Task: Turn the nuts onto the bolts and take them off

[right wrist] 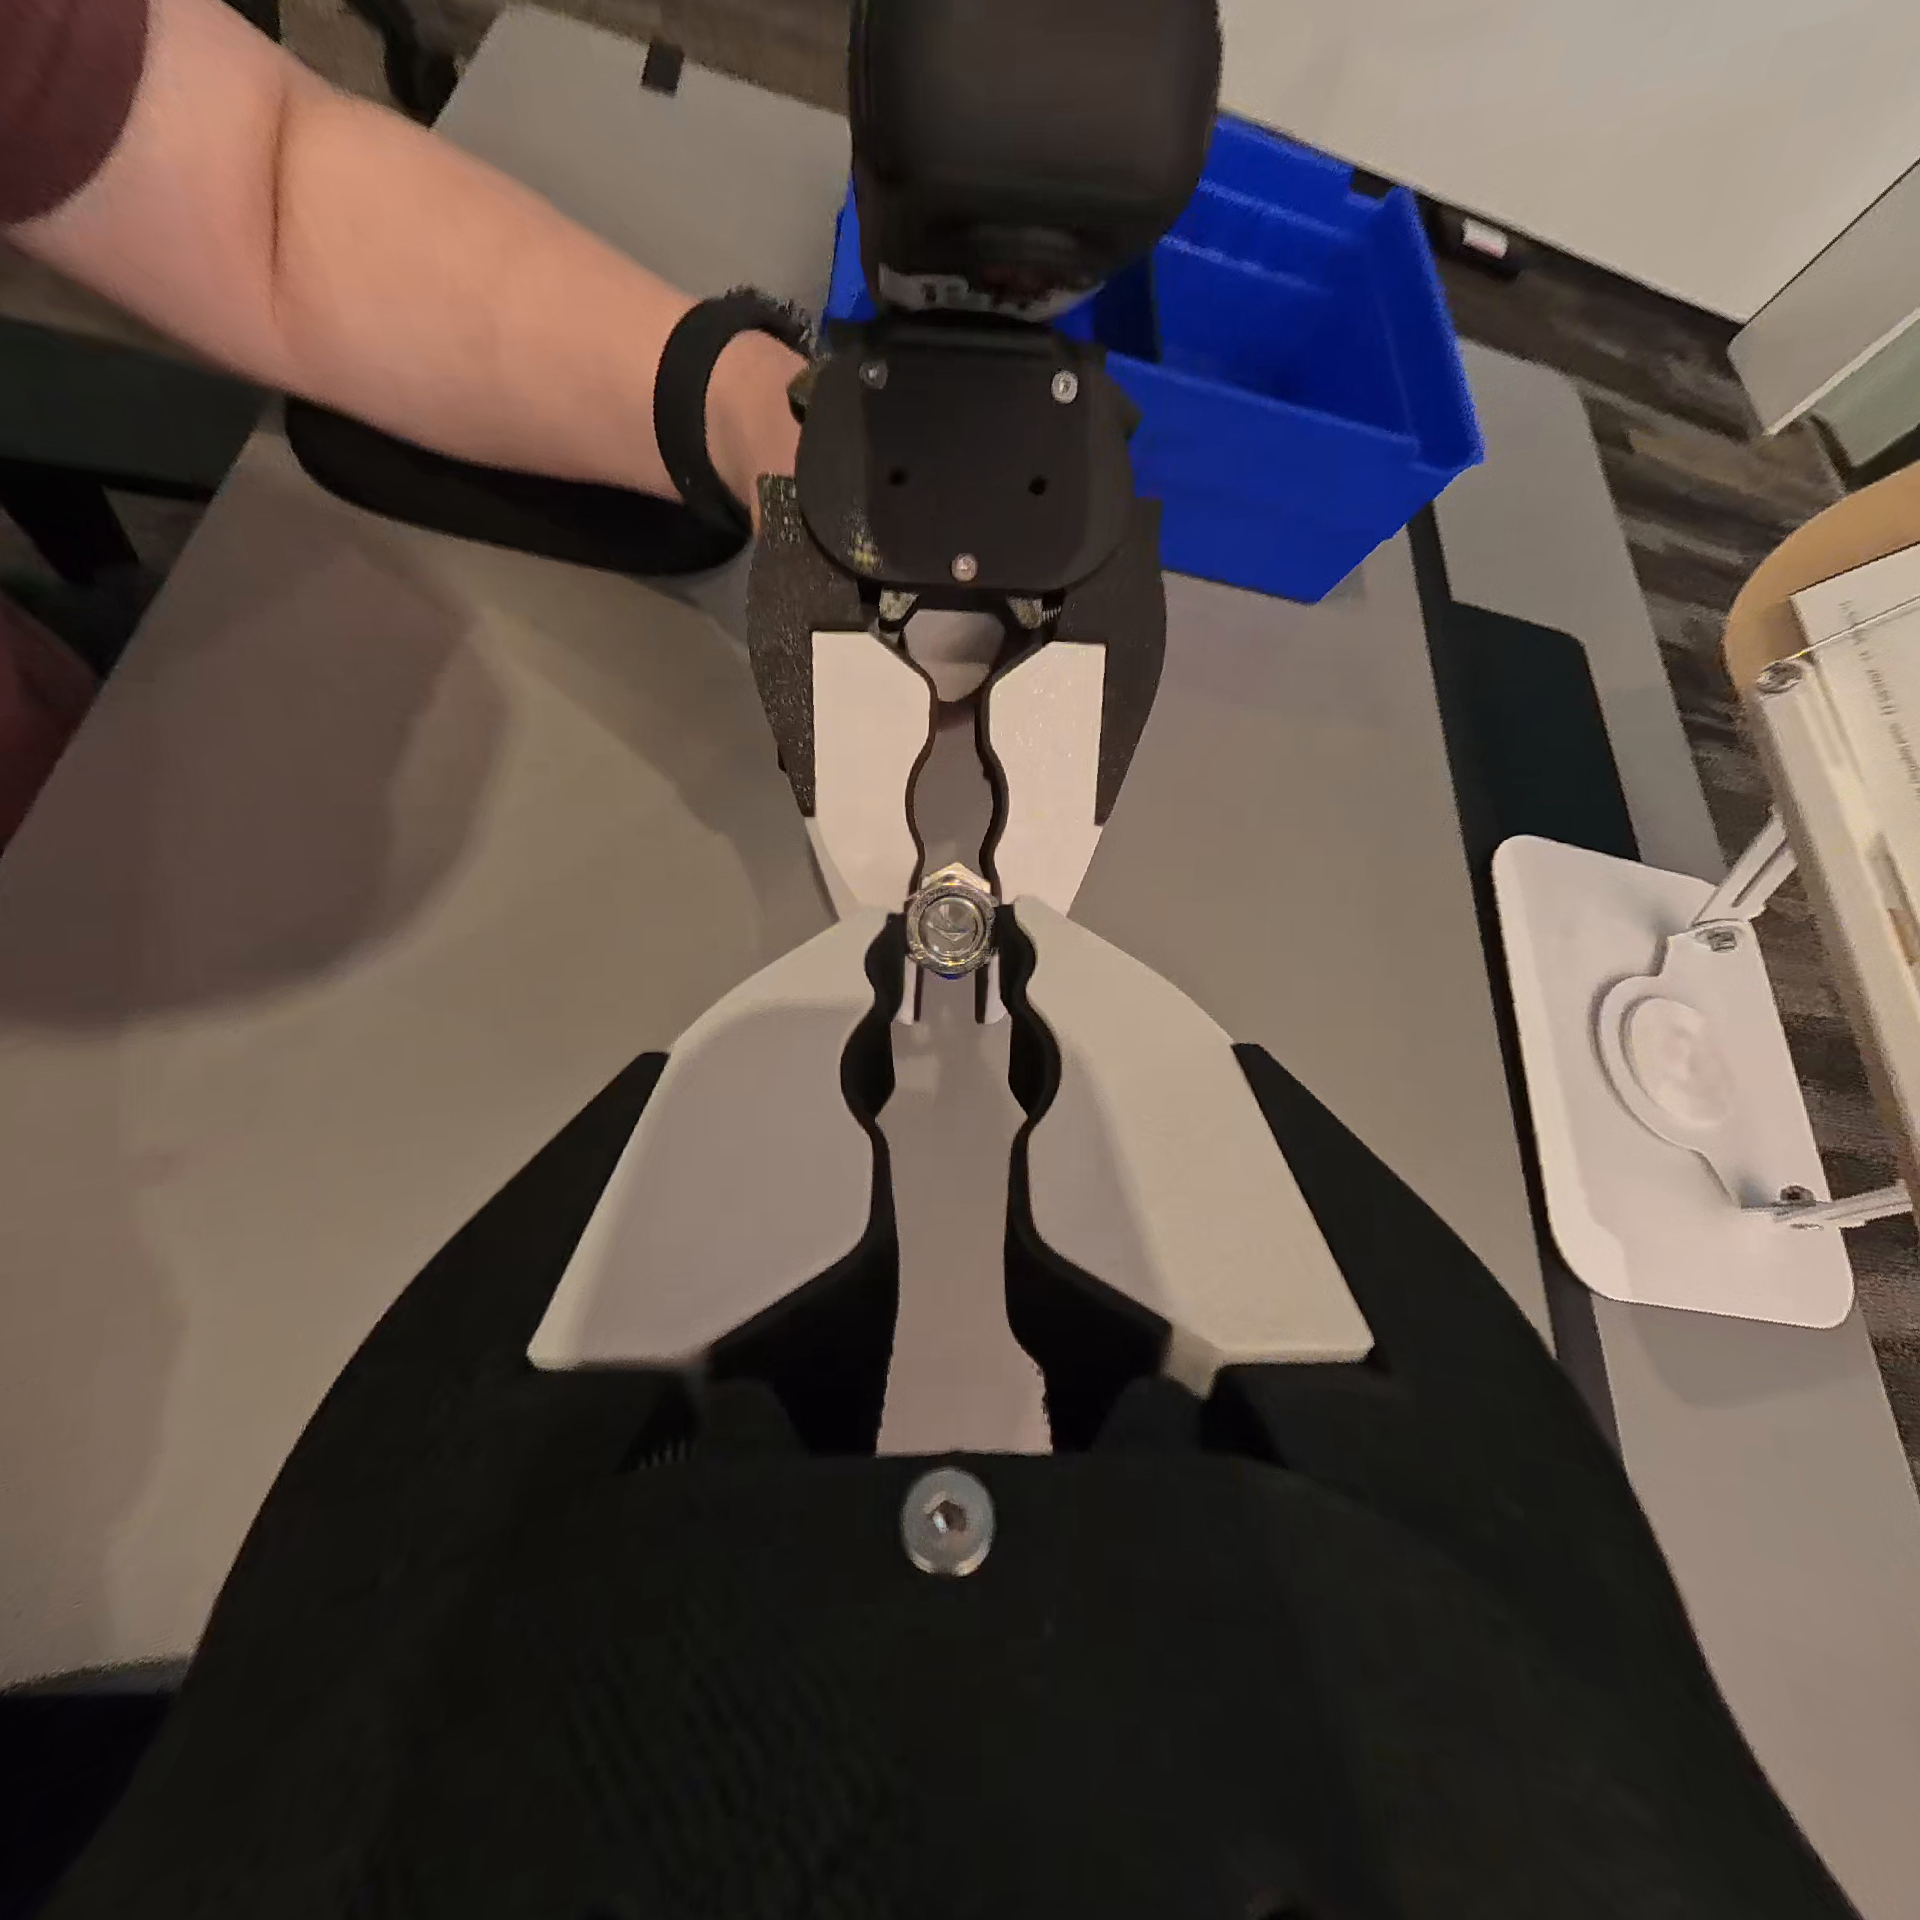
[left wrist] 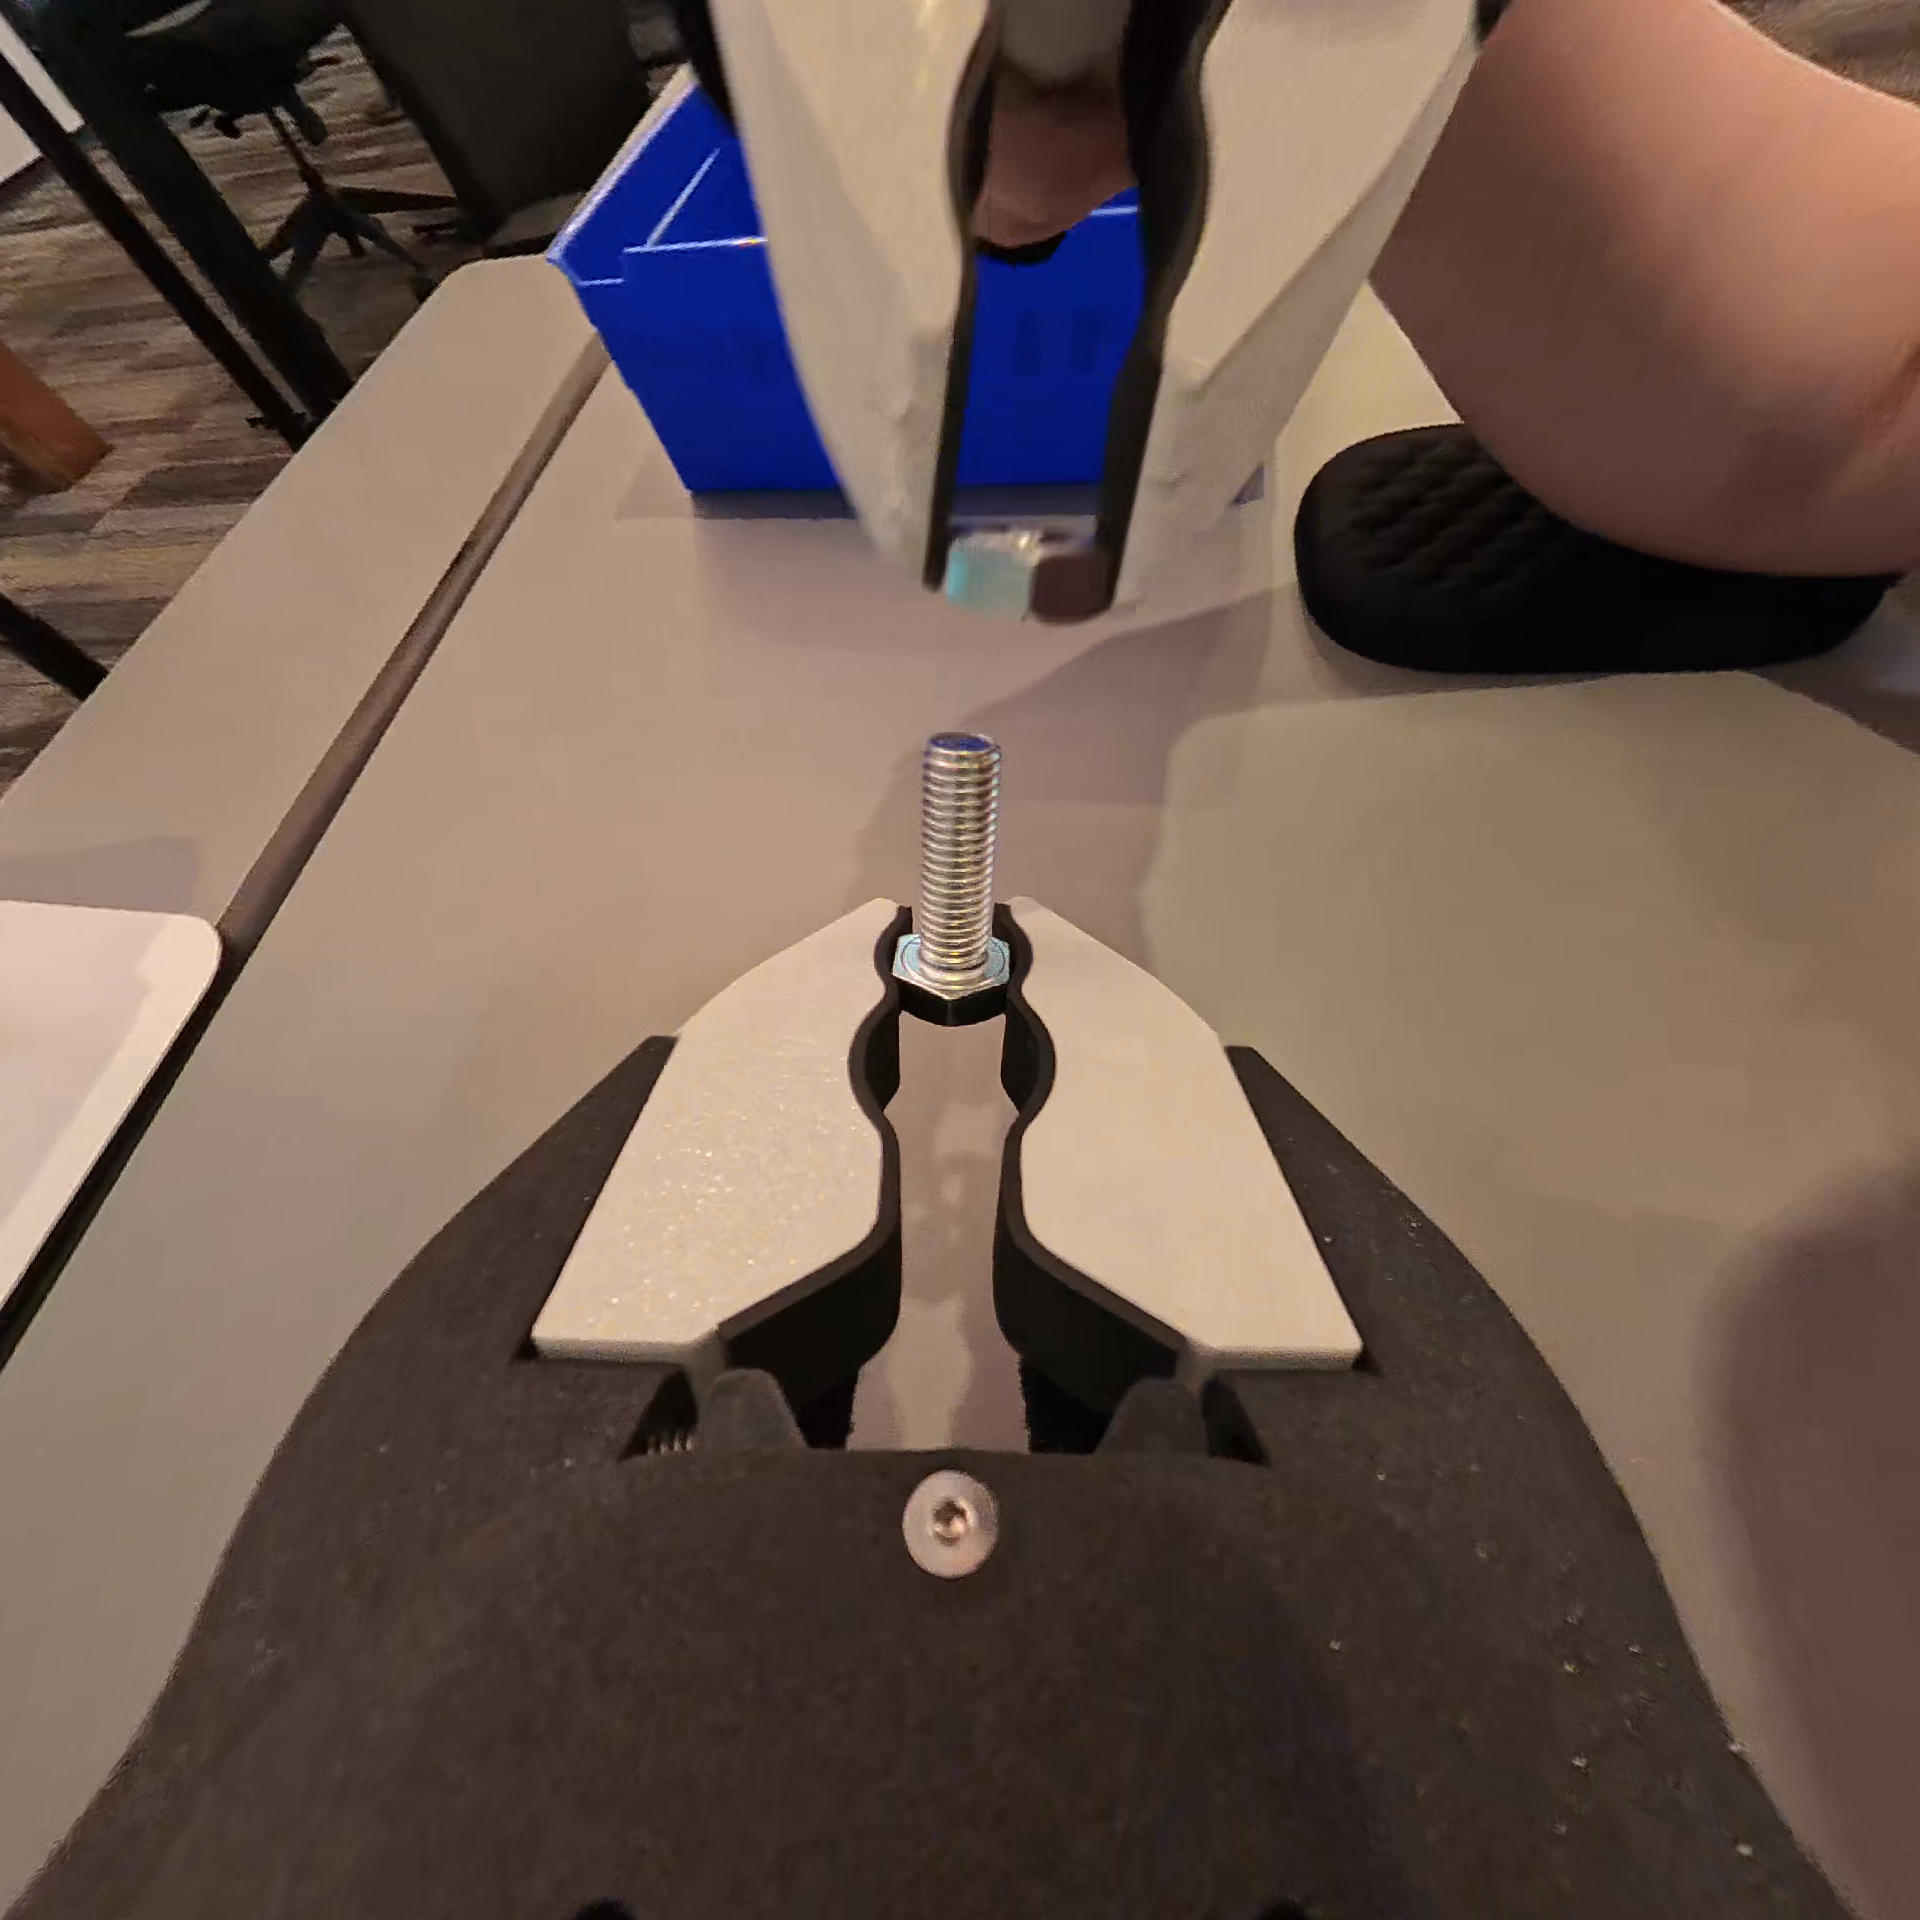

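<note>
My left gripper point(left wrist: 948, 956) is shut on the hex head of a silver bolt point(left wrist: 958, 842), whose threaded shaft stands up bare. My right gripper point(left wrist: 1013, 592) points down from above, shut on a silver nut point(left wrist: 982, 582), a short gap above the bolt's tip. In the right wrist view my right gripper point(right wrist: 948, 935) holds the nut point(right wrist: 945, 928) at its fingertips, seen end-on. The left gripper point(right wrist: 951, 1013) lies just beneath and points back at the camera. The bolt is mostly hidden behind the nut there.
A blue bin point(left wrist: 727, 353) point(right wrist: 1278, 395) stands at the far side of the grey table point(left wrist: 520, 831). A person's forearm point(right wrist: 468, 312) rests on a black pad point(left wrist: 1538, 561). A white base plate of a stand point(right wrist: 1662, 1070) lies at the right.
</note>
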Available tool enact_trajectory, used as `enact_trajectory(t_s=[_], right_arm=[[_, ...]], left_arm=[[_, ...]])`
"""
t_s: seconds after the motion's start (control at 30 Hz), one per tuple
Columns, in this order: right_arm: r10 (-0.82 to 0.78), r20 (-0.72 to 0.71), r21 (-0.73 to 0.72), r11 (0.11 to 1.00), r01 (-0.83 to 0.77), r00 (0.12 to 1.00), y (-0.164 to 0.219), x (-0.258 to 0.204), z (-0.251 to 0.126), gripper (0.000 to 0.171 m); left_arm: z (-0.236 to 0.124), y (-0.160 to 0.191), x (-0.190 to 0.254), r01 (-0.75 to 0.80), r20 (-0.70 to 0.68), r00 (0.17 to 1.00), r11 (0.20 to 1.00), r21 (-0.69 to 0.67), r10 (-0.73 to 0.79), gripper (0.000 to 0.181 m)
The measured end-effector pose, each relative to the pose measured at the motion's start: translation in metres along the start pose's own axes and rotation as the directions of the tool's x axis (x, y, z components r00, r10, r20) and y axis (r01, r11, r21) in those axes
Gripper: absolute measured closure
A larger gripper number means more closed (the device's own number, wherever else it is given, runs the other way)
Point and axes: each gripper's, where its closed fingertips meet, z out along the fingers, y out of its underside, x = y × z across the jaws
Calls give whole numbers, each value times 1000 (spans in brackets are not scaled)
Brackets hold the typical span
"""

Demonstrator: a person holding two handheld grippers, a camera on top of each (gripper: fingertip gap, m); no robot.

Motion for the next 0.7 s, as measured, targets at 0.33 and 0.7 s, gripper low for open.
enact_trajectory(t_s=[0.33,0.7], right_arm=[[-57,25,-103,993,59,998,9,-11,11,153],[59,-17,-123,991,-60,998,8,-2,13,153]], left_arm=[[4,2,14,-49,-44,998,998,-43,47,167],[1,3,8,-44,-8,999,997,-60,44,167]])
